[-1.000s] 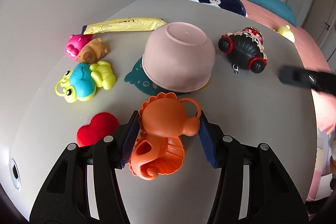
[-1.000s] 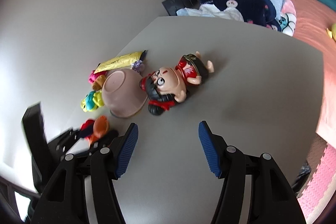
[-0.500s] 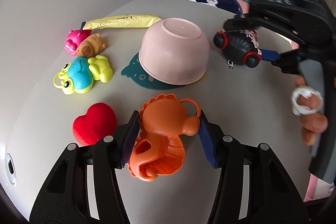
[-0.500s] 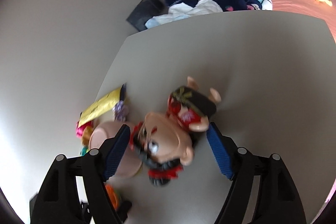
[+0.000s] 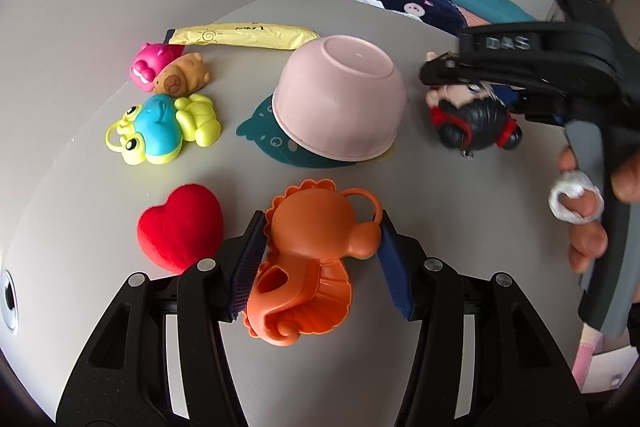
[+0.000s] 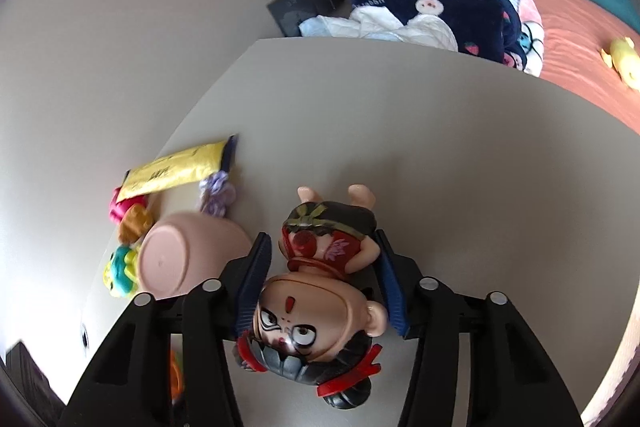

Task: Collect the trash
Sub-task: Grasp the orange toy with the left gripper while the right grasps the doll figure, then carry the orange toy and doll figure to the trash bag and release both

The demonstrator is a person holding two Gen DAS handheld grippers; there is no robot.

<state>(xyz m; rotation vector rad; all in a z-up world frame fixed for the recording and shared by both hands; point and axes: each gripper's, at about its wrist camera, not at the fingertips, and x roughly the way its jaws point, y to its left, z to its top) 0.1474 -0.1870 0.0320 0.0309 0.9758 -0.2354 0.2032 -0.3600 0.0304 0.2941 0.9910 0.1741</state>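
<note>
Closing of the right gripper (image 6: 322, 281) on the doll figure (image 6: 320, 291) is under way; the figure is between the blue pads, with the left pad (image 6: 252, 279) at its side and the right pad at the bent arm, but firm pad contact is not yet confirmed. The doll's long axis is aligned with the pointing line of the jaws: feet toward the far edge of the table (image 6: 440, 147), head and black hair back toward the gripper body. The clamp line is thus across the torso, the narrow way, which is judged favourable for a lift.

The left gripper (image 5: 322, 259) is clamped at a moderate width on the orange seahorse toy (image 5: 316, 251), near the near edge of the table. Its long axis is also laid roughly along the fingers, and the head and loop are seen beyond the pad tips.

In the left wrist view the doll is located at the right side of the table, just beside the upturned pink bowl (image 5: 340, 99). The yellow wrapper (image 5: 244, 35), the likeliest trash, is left toward the far left corner, nearer the left gripper, well apart from both jaws.
</note>
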